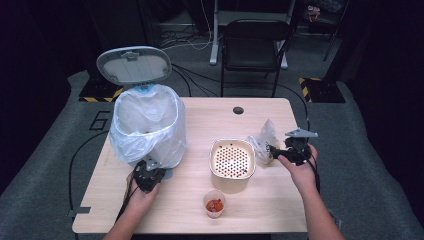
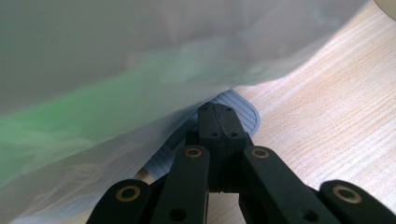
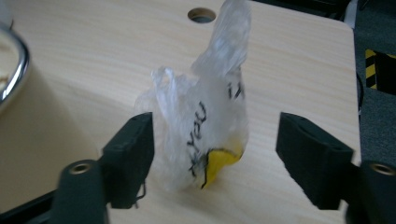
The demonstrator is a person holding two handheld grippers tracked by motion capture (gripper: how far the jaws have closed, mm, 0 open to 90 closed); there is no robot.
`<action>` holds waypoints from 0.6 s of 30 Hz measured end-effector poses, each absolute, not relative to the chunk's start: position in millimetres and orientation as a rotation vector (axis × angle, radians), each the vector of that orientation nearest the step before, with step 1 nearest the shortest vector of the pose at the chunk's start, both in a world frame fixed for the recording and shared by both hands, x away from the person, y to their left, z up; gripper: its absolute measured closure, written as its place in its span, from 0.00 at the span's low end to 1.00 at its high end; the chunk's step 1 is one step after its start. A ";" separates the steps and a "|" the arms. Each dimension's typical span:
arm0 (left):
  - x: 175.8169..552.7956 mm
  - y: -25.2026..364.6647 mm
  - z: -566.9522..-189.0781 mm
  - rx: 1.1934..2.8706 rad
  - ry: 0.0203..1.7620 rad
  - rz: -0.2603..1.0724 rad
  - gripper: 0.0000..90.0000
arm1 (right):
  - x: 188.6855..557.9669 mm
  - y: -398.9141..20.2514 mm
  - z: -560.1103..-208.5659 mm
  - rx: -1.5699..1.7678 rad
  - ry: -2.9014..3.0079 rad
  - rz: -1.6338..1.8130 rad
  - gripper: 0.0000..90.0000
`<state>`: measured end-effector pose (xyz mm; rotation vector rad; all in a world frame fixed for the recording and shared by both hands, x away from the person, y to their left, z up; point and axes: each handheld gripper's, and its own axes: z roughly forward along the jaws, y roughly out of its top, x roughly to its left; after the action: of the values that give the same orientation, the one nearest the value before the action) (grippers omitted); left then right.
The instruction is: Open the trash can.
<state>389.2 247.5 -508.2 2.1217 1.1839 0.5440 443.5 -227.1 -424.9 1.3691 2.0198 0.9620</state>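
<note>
clear bag (image 3: pixel 205 126): crumpled plastic with black print and a yellow patch, standing on the table (image 1: pixel 280 210), centre of the right gripper view; in the high view it sits right of centre, just right of the tub
right gripper (image 3: pixel 215 156): jaws apart, one each side of the bag; left pad touching or nearly touching the plastic, right pad clear of it
left gripper (image 2: pixel 218 122): jaws pressed together with nothing between them, tip at the edge of a grey ribbed pedal (image 2: pixel 243 114) under the liner, lower centre of its view
bin (image 1: pixel 147 127): left of centre in the high view, white liner over the rim, grey lid (image 1: pixel 133 65) standing open above it
tub (image 1: pixel 231 162): cream, perforated inside, centre of the high view
cup (image 1: pixel 214 204): small, clear, red pieces inside, below the tub
</note>
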 end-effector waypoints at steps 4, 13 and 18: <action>388.0 245.4 -509.1 2.098 1.207 0.541 1.00 | 458.8 -233.7 -410.0 1.412 1.969 0.979 0.49; 387.8 245.8 -508.6 2.118 1.192 0.542 1.00 | 493.4 -238.3 -403.8 1.463 1.924 0.911 0.44; 387.3 245.4 -508.6 2.122 1.191 0.547 1.00 | 504.5 -234.2 -413.7 1.508 1.937 0.896 0.35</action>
<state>387.3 245.4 -508.6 2.1220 1.1908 0.5472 504.5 -234.2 -413.7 1.5083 1.9373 0.8964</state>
